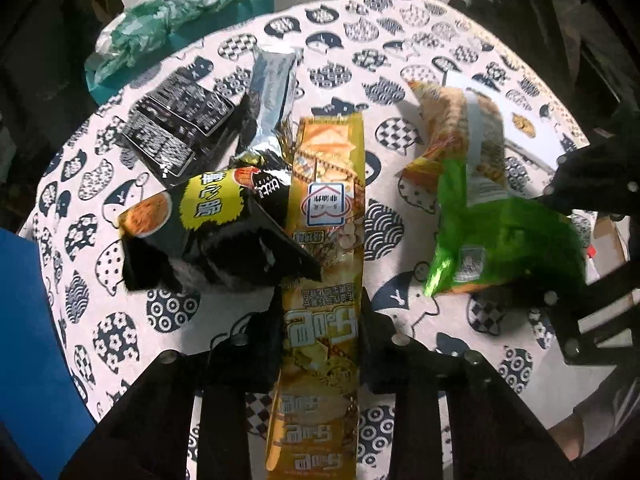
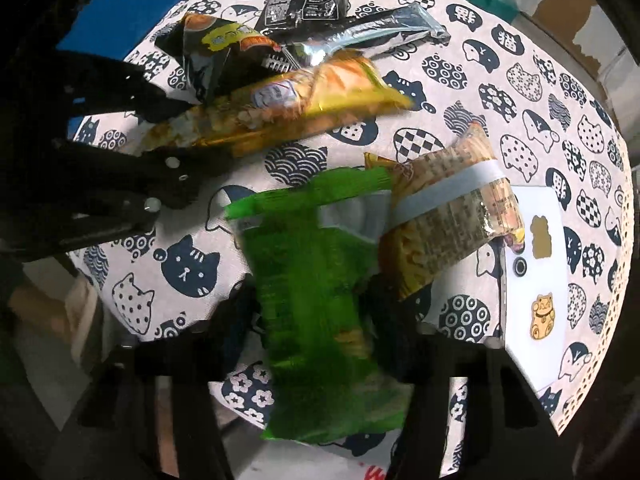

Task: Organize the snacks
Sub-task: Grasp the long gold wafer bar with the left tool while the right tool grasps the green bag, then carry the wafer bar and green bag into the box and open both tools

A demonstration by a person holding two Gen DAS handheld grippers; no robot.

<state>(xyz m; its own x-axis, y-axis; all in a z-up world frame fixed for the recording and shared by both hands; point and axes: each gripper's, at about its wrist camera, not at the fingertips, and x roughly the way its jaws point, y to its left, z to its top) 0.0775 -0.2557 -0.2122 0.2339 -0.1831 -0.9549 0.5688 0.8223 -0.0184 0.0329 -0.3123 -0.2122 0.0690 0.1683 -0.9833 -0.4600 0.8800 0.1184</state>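
Observation:
A long gold snack pack (image 1: 328, 184) lies across the cat-print tablecloth (image 1: 400, 60). My left gripper (image 1: 320, 316) is shut on its near part, with a pad pressed to each side. From the right wrist view this gripper (image 2: 192, 140) holds the gold pack (image 2: 288, 104) from the left. A green snack bag (image 2: 312, 280), blurred, sits between the fingers of my right gripper (image 2: 312, 304), which is shut on it. In the left wrist view the green bag (image 1: 500, 248) hangs at the right under a black finger (image 1: 592, 184).
A black-and-yellow bag (image 1: 208, 216), a silver bar pack (image 1: 272, 96) and a black printed pack (image 1: 172, 128) crowd beside the gold pack. An orange pack with a white band (image 2: 448, 208) lies by the green bag. A white card (image 2: 536, 280) and a blue object (image 1: 32, 320) sit at the table's edges.

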